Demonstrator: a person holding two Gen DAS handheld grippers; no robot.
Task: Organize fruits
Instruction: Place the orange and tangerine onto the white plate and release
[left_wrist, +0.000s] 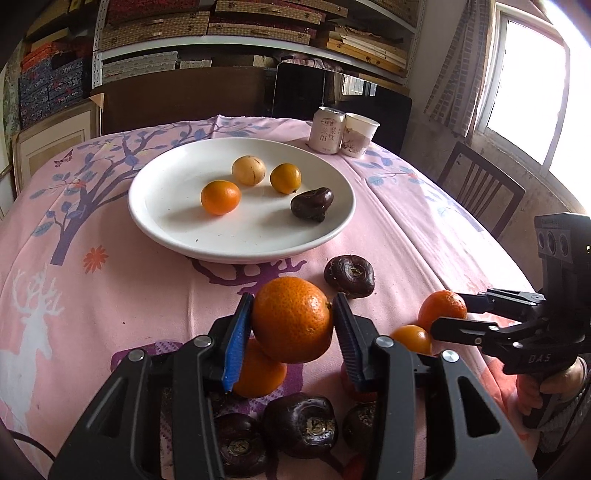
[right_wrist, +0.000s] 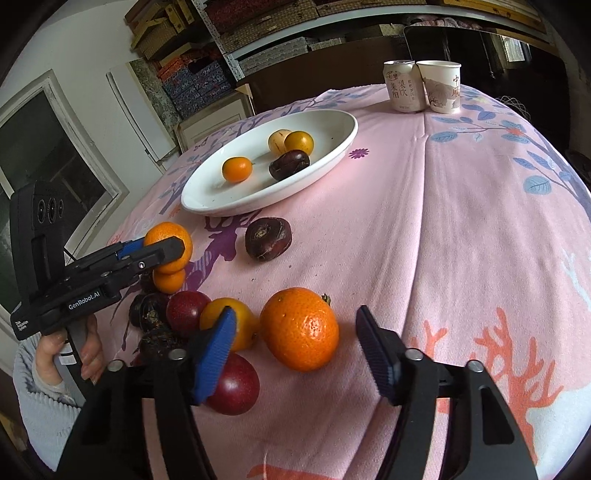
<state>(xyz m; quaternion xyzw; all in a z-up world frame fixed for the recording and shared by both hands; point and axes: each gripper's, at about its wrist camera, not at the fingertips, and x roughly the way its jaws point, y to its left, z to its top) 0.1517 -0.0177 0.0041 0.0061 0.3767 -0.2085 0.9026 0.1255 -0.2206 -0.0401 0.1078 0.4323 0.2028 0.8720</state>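
My left gripper (left_wrist: 292, 295) is shut on a tangerine (left_wrist: 291, 319), held just above the pink cloth; from the right wrist view this gripper (right_wrist: 166, 243) and its tangerine (right_wrist: 162, 230) show at the left. My right gripper (right_wrist: 295, 310) is open, with a second tangerine (right_wrist: 299, 328) on the cloth between its blue pads and a gap on each side. The white plate (left_wrist: 240, 243) beyond holds two small orange fruits, a pale yellow one and a dark one. Loose fruit lies near me: another tangerine (left_wrist: 258, 376), dark brown fruits (left_wrist: 301, 424), red ones (right_wrist: 232, 384).
A lone dark fruit (left_wrist: 349, 275) sits between the plate and the grippers. A drink can (left_wrist: 327, 129) and a paper cup (left_wrist: 360, 134) stand at the table's far edge. A chair (left_wrist: 480, 188) is at the right, shelves behind. A hand (right_wrist: 74, 354) holds the left gripper.
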